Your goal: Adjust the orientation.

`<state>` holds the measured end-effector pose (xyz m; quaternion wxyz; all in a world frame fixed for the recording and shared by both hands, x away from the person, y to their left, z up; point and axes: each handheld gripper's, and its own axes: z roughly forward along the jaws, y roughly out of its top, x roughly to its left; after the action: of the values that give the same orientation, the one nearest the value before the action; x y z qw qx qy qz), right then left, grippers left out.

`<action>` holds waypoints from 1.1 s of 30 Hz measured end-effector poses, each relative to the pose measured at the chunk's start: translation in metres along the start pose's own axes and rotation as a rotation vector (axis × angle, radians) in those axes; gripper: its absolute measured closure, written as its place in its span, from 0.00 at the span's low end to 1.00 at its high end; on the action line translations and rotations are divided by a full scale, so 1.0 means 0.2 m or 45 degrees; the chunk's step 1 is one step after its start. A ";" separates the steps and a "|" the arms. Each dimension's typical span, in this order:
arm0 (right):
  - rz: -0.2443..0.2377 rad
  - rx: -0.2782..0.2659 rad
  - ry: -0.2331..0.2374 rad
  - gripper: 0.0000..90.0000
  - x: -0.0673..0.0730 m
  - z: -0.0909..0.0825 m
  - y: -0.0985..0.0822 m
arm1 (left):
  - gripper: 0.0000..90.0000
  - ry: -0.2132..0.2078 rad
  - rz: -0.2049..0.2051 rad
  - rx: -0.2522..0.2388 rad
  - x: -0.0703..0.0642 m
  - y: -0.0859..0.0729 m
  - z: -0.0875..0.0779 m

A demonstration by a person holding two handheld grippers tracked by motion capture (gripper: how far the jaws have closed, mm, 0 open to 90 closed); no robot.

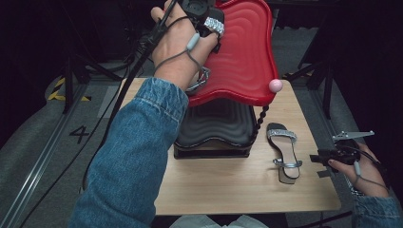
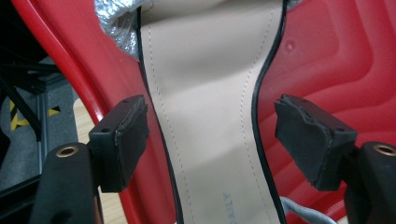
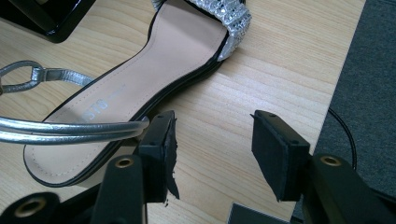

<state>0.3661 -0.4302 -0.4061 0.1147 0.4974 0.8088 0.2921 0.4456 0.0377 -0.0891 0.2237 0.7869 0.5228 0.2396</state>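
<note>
A sandal (image 1: pixel 215 24) with a glittery silver strap lies on the tilted red upper tray (image 1: pixel 247 57) of a two-tier rack. My left gripper (image 1: pixel 199 9) is over it, held by a hand in a denim sleeve. In the left gripper view the beige insole (image 2: pixel 205 93) runs between the open jaws of the left gripper (image 2: pixel 217 135), with a gap at each pad. The matching sandal (image 1: pixel 284 152) lies on the wooden table at the right. My right gripper (image 1: pixel 321 157) rests open just right of it; its left pad (image 3: pixel 163 144) sits by the heel of that sandal (image 3: pixel 140 79), not gripping.
A black lower tray (image 1: pixel 216 126) sits under the red one on the table (image 1: pixel 228 190). A pink ball (image 1: pixel 275 85) caps the rack's right post. Cables trail off the table's left side. The table's right edge (image 3: pixel 343 65) drops to grey floor.
</note>
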 end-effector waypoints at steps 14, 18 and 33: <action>-0.004 0.010 0.000 0.57 0.01 0.00 0.00 | 0.91 -0.140 0.174 -0.007 -0.12 -0.01 -0.06; -0.002 0.010 0.002 0.58 0.01 0.00 0.00 | 1.00 -0.161 0.185 0.030 -0.14 0.02 0.02; -0.001 0.007 0.000 0.58 0.00 0.00 0.00 | 1.00 -0.039 0.122 0.022 -0.09 0.06 0.10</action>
<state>0.3661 -0.4306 -0.4065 0.1133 0.4972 0.8099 0.2897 0.4590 0.0141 -0.1003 0.2132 0.8165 0.4831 0.2333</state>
